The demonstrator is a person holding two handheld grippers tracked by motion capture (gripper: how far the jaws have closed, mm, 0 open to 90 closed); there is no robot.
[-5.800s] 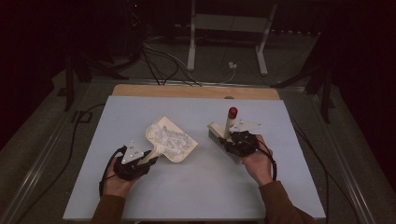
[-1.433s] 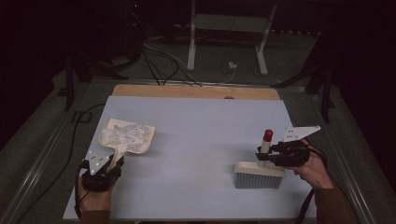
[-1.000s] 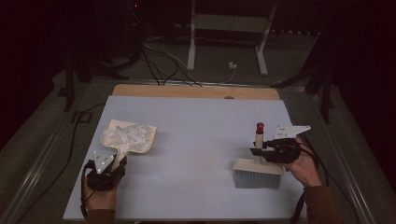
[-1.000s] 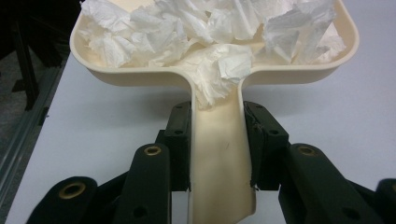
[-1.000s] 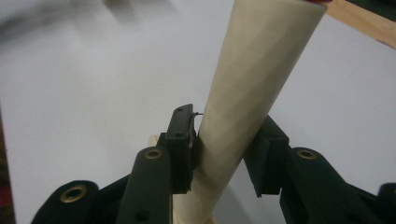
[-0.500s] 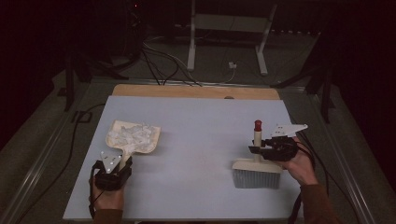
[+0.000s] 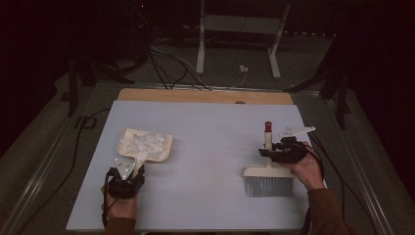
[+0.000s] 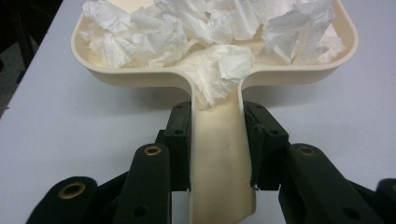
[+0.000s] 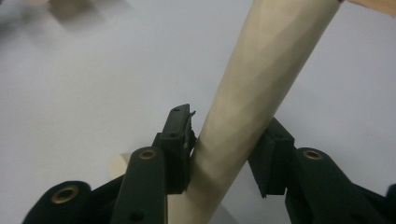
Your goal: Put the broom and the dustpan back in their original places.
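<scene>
Left gripper [image 7: 128, 172] clamped on the handle of the cream dustpan [image 7: 145, 145], near the table's [image 7: 215, 122] left edge toward the front; crumpled white tissue [image 8: 205, 32] fills the pan, one wad sitting on the handle root. Right gripper [image 7: 279, 152] pinches the brush [image 7: 268, 172] handle near the right edge; handle stands upright, red tip [image 7: 267, 126] on top, bristles [image 7: 269, 186] toward the front edge.

smooth cream plastic dustpan [image 8: 224, 154] holding crumpled white tissue paper [image 8: 210, 32]; matt pale wooden brush handle [image 9: 261, 88]; matt grey table [image 7: 210, 147].
</scene>
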